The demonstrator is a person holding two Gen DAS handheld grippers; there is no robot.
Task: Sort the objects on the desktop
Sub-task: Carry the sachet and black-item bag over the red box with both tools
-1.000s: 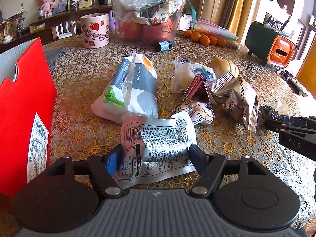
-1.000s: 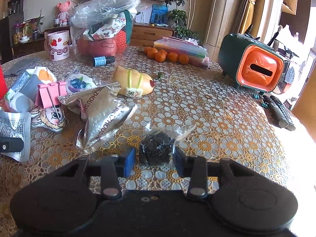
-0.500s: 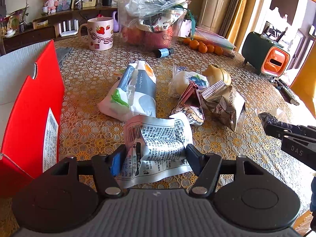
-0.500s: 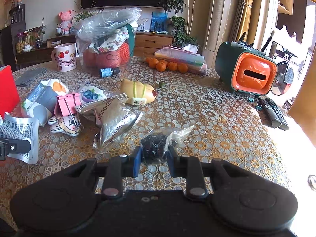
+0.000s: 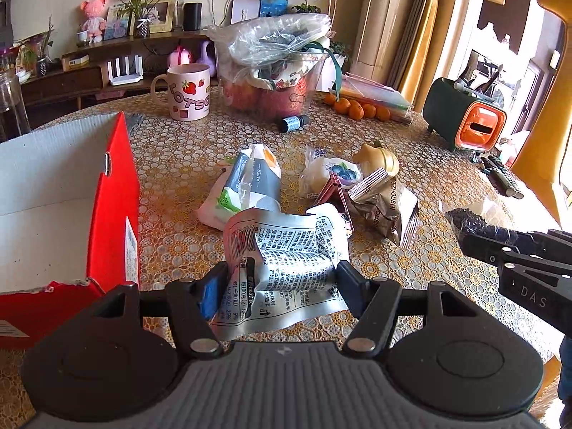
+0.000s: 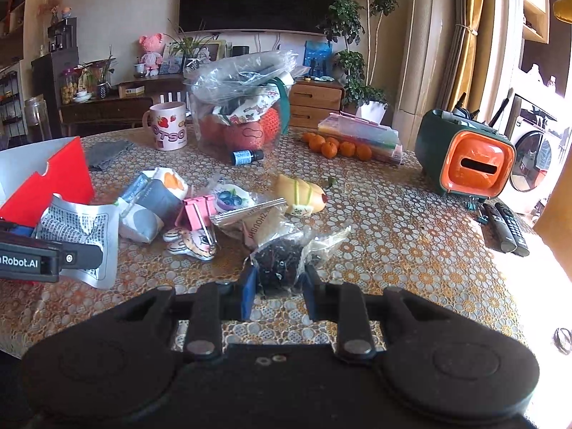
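Both packets are coming up off the table since the earlier frames, each one clamped.

Left view: I am squeezing the left gripper (image 5: 280, 282) on the silver packet (image 5: 286, 261), holding it above the table (image 5: 178, 164) just beside the red box (image 5: 111, 207). Right view: I am pinching the right gripper (image 6: 279, 286) on the dark bag (image 6: 280, 262), raising it in front of the foil pouch (image 6: 262, 225).

Crumpled silver packet (image 5: 286, 254) lifted; clear bag of dark bits (image 6: 282, 261) lifted.
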